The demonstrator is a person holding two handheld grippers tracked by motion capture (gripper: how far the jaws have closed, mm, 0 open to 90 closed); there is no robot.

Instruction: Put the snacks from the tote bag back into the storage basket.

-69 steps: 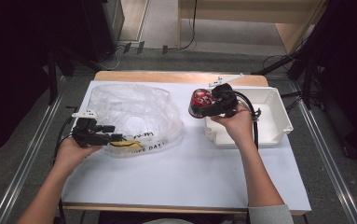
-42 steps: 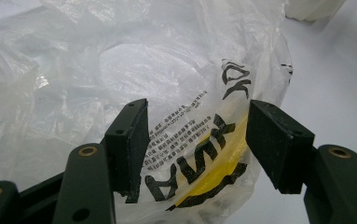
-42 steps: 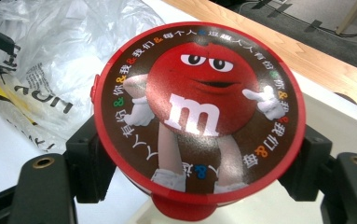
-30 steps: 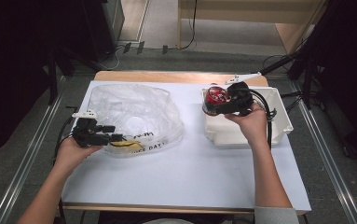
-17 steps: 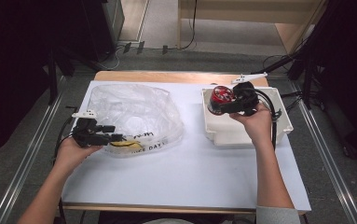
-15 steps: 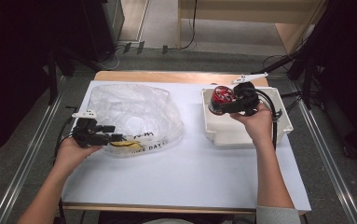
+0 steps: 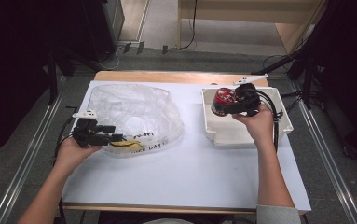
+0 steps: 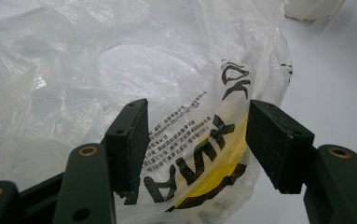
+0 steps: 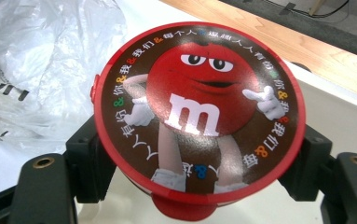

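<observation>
Right gripper (image 9: 199,186) is clamped on a round red candy tub (image 9: 199,116), one jaw at its 9 o'clock side and one at its 3 o'clock side, printed lid facing the camera. In the high view the tub (image 7: 223,99) hangs over the 10 o'clock corner of the white tray (image 7: 241,135), above the tray floor, not resting on it as far as I can tell. Step in hand looks like setting the tub down in the tray. To do it well: lower straight until the base meets the tray floor, keep it level so it lands flat, stay clear of the near wall at 9 o'clock, and only then spread the jaws. Grip is on a curved wall, so let go slowly or the tub may roll or tip. Left gripper (image 8: 197,154) stands wide, jaws on either side of the printed edge of the clear plastic bag (image 8: 120,70) but not pinching it; in the high view it (image 7: 116,138) sits at the bag's (image 7: 129,109) 7 o'clock edge, well apart from the tray. Leave it parked there. Beyond the bag and tray, the bare wooden table edge (image 7: 167,77) lies at 12 o'clock.
</observation>
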